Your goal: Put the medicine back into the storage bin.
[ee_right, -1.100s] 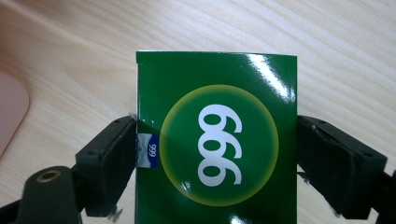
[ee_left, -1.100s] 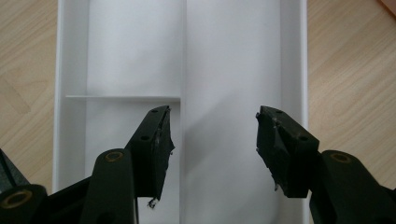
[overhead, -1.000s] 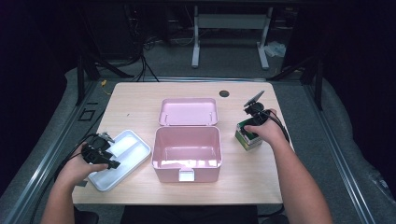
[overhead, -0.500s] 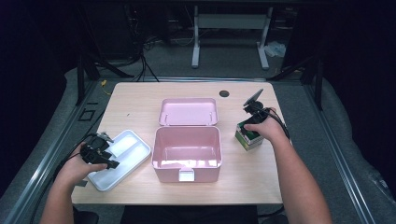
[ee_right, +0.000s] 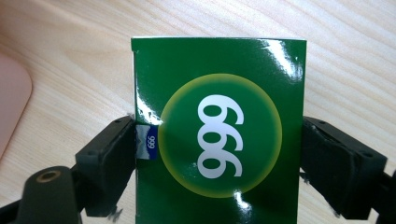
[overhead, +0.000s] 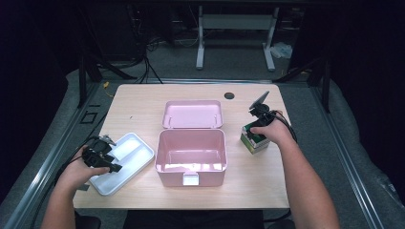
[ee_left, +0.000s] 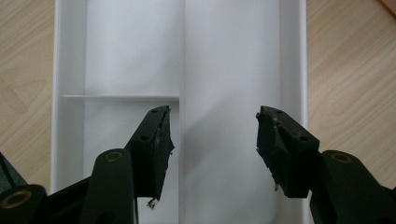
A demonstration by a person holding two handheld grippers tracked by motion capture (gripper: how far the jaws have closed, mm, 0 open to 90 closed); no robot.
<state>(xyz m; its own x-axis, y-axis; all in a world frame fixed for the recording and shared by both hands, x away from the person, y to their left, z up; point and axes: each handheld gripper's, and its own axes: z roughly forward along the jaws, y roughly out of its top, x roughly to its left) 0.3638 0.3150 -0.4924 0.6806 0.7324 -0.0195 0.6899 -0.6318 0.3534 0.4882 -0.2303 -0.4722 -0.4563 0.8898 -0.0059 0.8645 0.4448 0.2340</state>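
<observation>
A green box [overhead: 253, 141] with a yellow circle and "999" on its face [ee_right: 219, 130] stands on the wooden table, right of the pink bin. My right gripper [overhead: 256, 130] comes down on it from above, and in the right gripper view [ee_right: 219, 154] both black jaws press against the box's sides. At the table's left front lies a white divided tray [overhead: 130, 149]. My left gripper [overhead: 111, 164] hovers over that tray [ee_left: 224, 56]. It is open [ee_left: 212, 140], with nothing between its jaws.
An open pink bin [overhead: 191, 136] sits in the middle of the table, its lid [overhead: 193, 114] lying flat behind it. A dark round hole [overhead: 229, 95] marks the far tabletop. Cables and a metal stand occupy the floor beyond.
</observation>
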